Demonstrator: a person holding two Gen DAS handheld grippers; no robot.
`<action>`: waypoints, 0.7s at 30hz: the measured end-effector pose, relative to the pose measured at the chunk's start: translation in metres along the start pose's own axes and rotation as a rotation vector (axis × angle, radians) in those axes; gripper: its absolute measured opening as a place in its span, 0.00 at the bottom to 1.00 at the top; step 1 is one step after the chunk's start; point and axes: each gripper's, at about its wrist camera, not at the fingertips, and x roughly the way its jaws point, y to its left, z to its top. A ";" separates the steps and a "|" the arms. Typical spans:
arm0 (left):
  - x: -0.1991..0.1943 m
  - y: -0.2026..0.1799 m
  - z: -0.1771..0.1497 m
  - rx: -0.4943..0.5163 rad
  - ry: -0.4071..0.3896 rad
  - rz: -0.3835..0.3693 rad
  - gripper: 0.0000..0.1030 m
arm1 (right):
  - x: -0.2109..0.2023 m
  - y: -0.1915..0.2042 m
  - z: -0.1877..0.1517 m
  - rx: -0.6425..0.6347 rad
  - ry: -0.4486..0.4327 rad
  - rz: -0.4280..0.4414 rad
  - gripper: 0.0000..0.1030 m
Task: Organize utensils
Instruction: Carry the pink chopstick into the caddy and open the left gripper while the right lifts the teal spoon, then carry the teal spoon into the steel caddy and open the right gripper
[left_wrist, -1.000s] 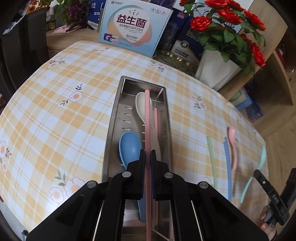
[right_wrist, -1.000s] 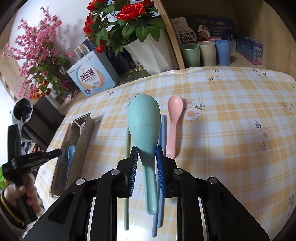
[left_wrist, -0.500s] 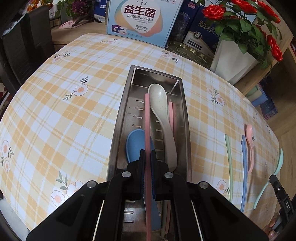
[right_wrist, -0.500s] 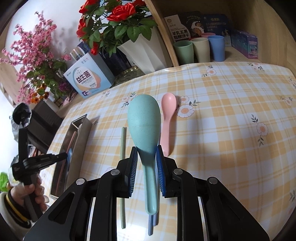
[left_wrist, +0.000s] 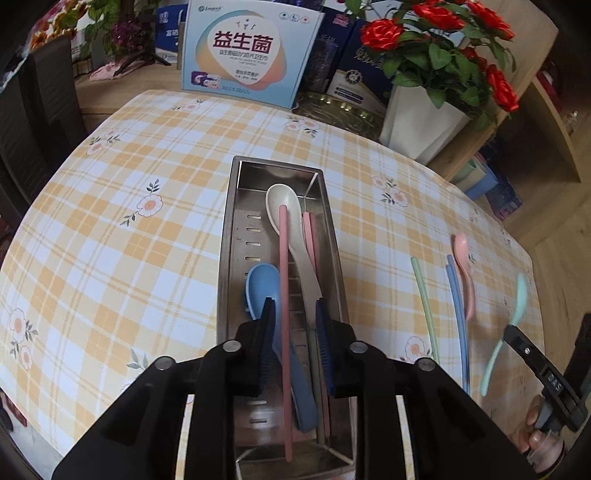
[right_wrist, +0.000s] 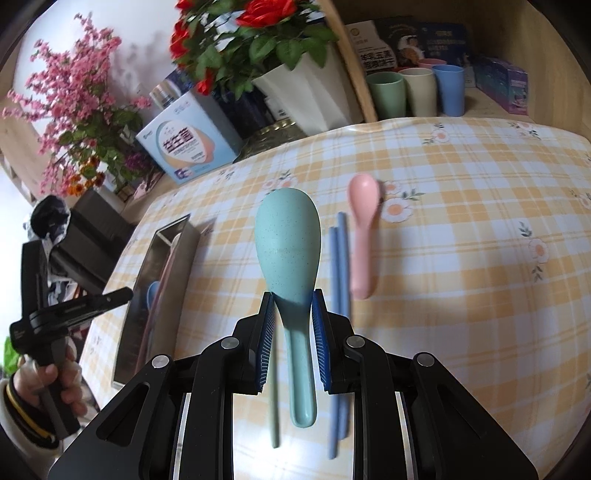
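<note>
A steel tray (left_wrist: 227, 258) lies lengthwise on the checked tablecloth. It holds a blue spoon (left_wrist: 258, 284), a beige spoon (left_wrist: 284, 206) and pink chopsticks (left_wrist: 308, 236). My left gripper (left_wrist: 293, 314) hangs over its near end with jaws opening. One pink chopstick (left_wrist: 283, 277) lies between them in the tray, and neither pad presses on it. My right gripper (right_wrist: 293, 332) is shut on the neck of a teal spoon (right_wrist: 288, 251), held above the cloth. On the cloth under it lie a pink spoon (right_wrist: 364, 229), two blue chopsticks (right_wrist: 338, 295) and a green chopstick (right_wrist: 273, 413).
A white vase of red roses (left_wrist: 421, 122) and a pale blue box (left_wrist: 247, 55) stand at the table's far edge. Cups (right_wrist: 417, 92) sit on a wooden shelf behind. A hand (right_wrist: 55, 376) holds the left gripper beside the tray (right_wrist: 162, 280).
The left gripper's jaws have parted and let go of the pink chopstick, which now rests in the tray. The right gripper still grips the teal spoon.
</note>
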 end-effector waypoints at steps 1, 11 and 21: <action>-0.005 0.002 -0.002 0.016 -0.004 -0.009 0.27 | 0.003 0.007 0.000 -0.011 0.014 0.004 0.20; -0.046 0.040 -0.012 0.047 -0.067 -0.022 0.54 | 0.043 0.097 -0.005 -0.105 0.141 0.070 0.20; -0.056 0.071 -0.033 0.031 -0.078 -0.011 0.59 | 0.080 0.171 -0.010 -0.084 0.229 0.120 0.20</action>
